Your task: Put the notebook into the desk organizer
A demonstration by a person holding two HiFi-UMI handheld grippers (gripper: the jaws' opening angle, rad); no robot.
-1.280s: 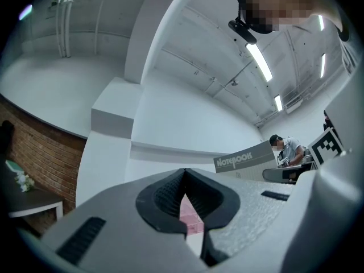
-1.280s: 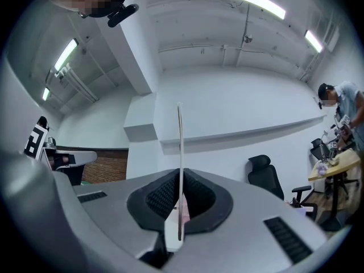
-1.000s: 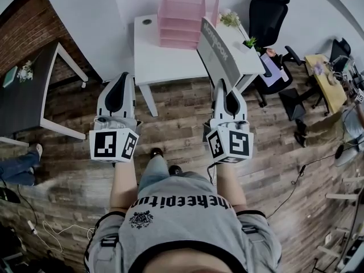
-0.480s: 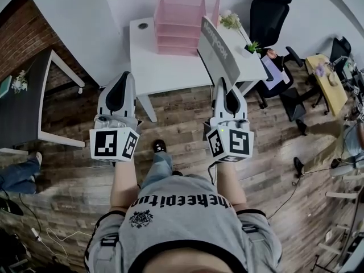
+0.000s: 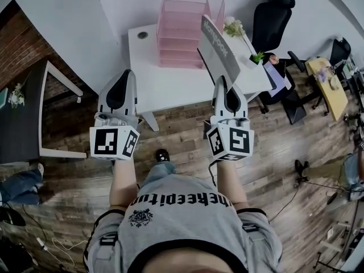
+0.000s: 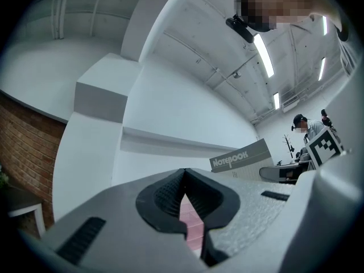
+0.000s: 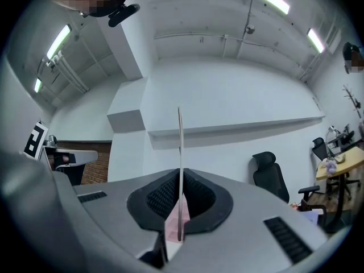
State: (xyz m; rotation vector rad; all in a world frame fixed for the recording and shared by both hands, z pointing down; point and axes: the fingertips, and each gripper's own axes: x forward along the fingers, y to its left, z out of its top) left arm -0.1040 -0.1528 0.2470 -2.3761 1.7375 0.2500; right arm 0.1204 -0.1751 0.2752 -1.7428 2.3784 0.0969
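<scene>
Head view: a flat grey notebook [image 5: 219, 45] is held tilted over the smooth white worktop [image 5: 170, 75], its lower edge clamped by the right hand-held gripper [image 5: 223, 81]. A translucent pink tiered desk organizer [image 5: 182, 27] is seen on the worktop beside it.

Left gripper view: the left hand-held gripper [image 6: 183, 174] is clenched on nothing, ribbed black pads [image 6: 166, 195] meeting.

Right gripper view: the notebook's thin edge is seen upright between the pads.

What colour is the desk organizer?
Pink, see-through; the desk organizer shows best in the head view.
</scene>
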